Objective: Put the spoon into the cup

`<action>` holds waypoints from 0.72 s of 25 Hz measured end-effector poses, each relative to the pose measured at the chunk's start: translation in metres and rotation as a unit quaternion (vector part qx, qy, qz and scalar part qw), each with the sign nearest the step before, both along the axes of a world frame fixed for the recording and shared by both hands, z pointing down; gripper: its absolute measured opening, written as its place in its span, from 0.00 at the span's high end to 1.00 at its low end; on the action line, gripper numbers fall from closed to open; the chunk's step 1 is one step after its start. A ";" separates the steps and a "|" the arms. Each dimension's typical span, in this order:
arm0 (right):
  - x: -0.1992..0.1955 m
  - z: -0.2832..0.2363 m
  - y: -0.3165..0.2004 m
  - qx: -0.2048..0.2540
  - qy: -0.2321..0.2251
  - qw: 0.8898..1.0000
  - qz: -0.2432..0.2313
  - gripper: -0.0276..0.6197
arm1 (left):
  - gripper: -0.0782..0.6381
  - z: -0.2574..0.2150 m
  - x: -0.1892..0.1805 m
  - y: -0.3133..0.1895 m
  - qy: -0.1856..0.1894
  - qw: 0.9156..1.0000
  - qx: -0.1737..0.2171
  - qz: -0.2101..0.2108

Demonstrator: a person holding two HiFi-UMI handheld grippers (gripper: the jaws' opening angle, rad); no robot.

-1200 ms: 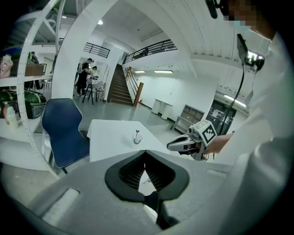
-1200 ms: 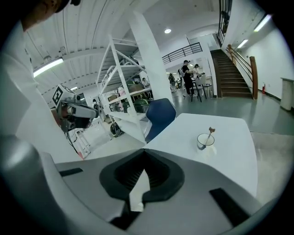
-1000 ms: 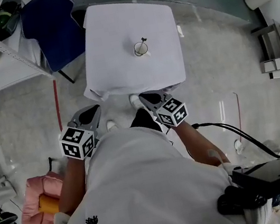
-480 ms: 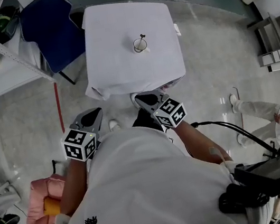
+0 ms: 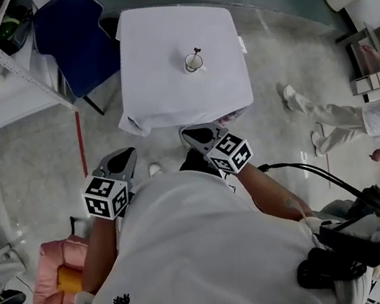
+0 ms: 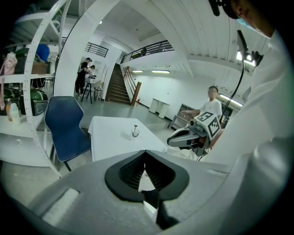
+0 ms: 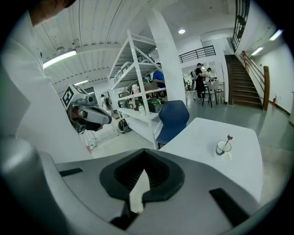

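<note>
- The spoon point(image 5: 197, 52) stands in the cup point(image 5: 192, 62) on the white table point(image 5: 165, 94).
- The left gripper point(image 5: 128, 154) and right gripper point(image 5: 188, 134) are pinched together, holding nothing.
- A blue chair point(image 5: 71, 37) stands beside the table.

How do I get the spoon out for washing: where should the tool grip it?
Grip the spoon by its handle tip, the only part clear above the cup rim. Come from above, along its lean; the bowl end sits down inside the cup.
</note>
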State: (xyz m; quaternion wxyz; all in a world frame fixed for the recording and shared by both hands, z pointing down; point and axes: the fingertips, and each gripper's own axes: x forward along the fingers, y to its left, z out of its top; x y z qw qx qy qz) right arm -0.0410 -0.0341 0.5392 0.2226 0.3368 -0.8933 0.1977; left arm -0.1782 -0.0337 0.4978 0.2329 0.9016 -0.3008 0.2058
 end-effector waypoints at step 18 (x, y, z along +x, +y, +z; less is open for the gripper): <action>0.003 0.011 -0.009 -0.005 -0.002 1.000 -0.011 0.95 | 0.88 0.015 0.004 -0.008 -0.005 1.000 -0.017 -0.011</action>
